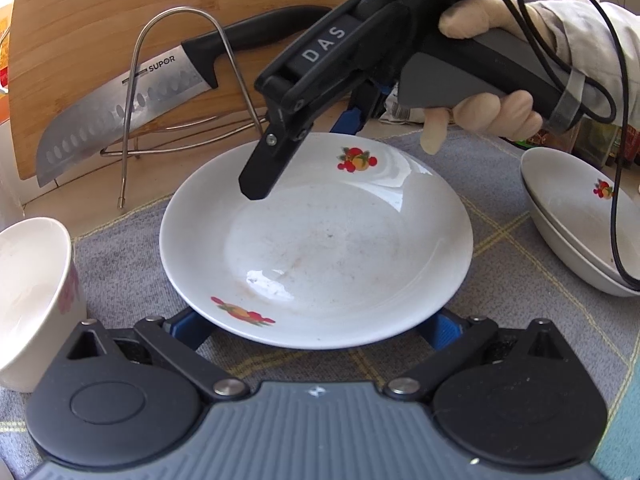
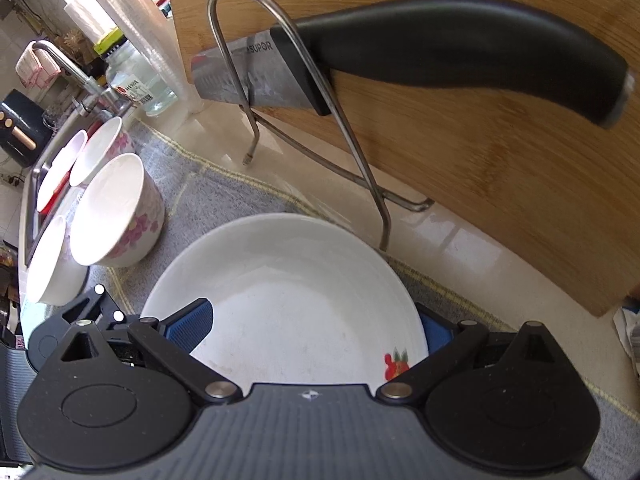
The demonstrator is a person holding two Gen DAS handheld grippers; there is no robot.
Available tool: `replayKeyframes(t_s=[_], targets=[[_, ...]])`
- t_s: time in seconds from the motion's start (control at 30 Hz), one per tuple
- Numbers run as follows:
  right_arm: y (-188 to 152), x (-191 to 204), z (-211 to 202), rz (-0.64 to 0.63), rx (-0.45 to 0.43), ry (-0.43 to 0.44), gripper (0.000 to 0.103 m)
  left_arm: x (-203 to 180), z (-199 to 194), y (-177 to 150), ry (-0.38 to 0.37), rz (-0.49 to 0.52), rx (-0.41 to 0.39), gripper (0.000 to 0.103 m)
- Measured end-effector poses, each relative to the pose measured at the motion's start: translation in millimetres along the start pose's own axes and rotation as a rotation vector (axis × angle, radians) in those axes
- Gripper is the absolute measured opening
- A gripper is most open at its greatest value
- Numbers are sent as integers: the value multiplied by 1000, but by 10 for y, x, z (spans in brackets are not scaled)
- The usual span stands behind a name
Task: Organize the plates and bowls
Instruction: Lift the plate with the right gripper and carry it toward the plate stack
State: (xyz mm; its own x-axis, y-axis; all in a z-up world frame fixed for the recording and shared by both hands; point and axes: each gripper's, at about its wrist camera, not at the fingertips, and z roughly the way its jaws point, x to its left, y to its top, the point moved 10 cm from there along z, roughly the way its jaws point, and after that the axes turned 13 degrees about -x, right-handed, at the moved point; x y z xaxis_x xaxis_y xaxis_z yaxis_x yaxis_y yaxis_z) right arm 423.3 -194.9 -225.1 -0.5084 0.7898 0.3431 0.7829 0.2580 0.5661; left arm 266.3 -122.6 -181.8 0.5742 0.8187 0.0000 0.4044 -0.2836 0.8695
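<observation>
A white plate [image 1: 316,240] with fruit prints lies on a grey cloth [image 1: 120,248]. My left gripper [image 1: 316,330] is open, its blue pads at either side of the plate's near rim. My right gripper [image 2: 316,328] is open over the plate's far rim [image 2: 288,280], one pad over the plate and one outside the rim; it shows from outside in the left wrist view [image 1: 320,60]. Two stacked white plates [image 1: 580,216] sit to the right. A floral white bowl [image 1: 32,292] stands at the left, with more bowls [image 2: 116,208] beside it.
A wire rack [image 1: 176,92] holds a Supor knife [image 1: 132,100] against a bamboo cutting board [image 1: 120,8] behind the plate. A sink with a tap [image 2: 76,72] and jars lies beyond the bowls. A black cable [image 1: 616,160] hangs over the stacked plates.
</observation>
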Motion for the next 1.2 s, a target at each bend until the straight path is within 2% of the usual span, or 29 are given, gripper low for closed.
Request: replayKeyframes(t_s=[0.77, 1.2], targets=[[-130, 83, -76, 25, 26, 17, 103, -6, -53, 12, -21, 34, 24, 102], [-190, 203, -232, 47, -4, 1, 103, -19, -155, 48, -19, 46, 13, 102]])
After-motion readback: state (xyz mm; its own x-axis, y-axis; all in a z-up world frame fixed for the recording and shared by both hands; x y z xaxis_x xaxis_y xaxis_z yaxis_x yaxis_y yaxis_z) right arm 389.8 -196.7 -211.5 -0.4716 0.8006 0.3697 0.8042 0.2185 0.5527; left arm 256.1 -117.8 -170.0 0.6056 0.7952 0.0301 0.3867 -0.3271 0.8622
